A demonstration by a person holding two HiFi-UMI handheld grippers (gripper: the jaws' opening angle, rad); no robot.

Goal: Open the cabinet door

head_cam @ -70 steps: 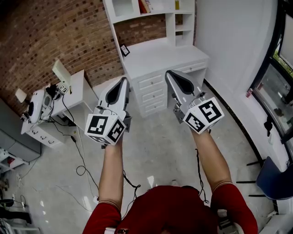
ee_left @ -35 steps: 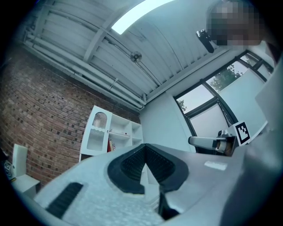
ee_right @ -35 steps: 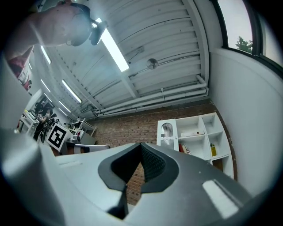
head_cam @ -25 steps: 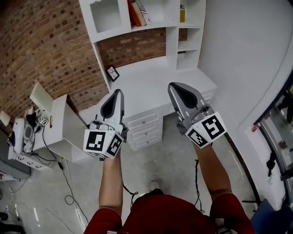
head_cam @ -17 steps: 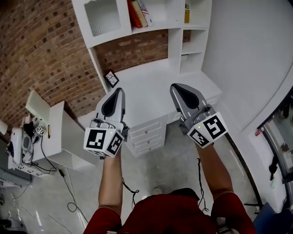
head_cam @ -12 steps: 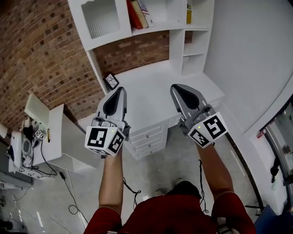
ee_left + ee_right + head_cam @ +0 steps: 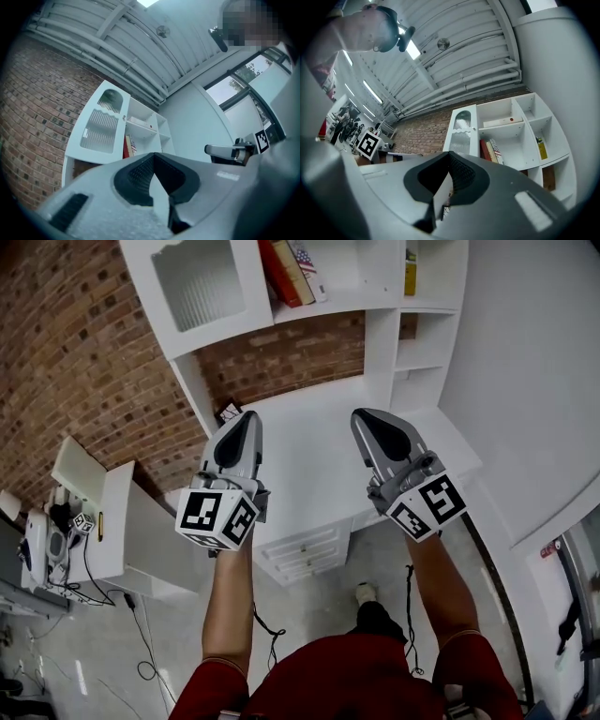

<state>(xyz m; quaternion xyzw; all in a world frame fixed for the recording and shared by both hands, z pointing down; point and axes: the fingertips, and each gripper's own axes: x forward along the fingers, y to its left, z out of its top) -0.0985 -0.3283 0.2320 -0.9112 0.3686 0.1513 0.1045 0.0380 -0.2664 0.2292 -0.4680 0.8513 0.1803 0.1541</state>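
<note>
Risk: left hand-held gripper (image 7: 239, 427), right hand-held gripper (image 7: 376, 424) both closed, empty; unopened they'd bump cabinet door (image 7: 192, 284), not grip.

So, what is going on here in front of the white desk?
A person holds a hand-held gripper in each hand, raised in front of a white desk with shelves above it. The left hand-held gripper and the right hand-held gripper both have their jaws shut and hold nothing. The cabinet door, with ribbed glass, at the upper left of the shelves, is closed, and neither gripper touches it. Opening it has not yet begun.
</note>
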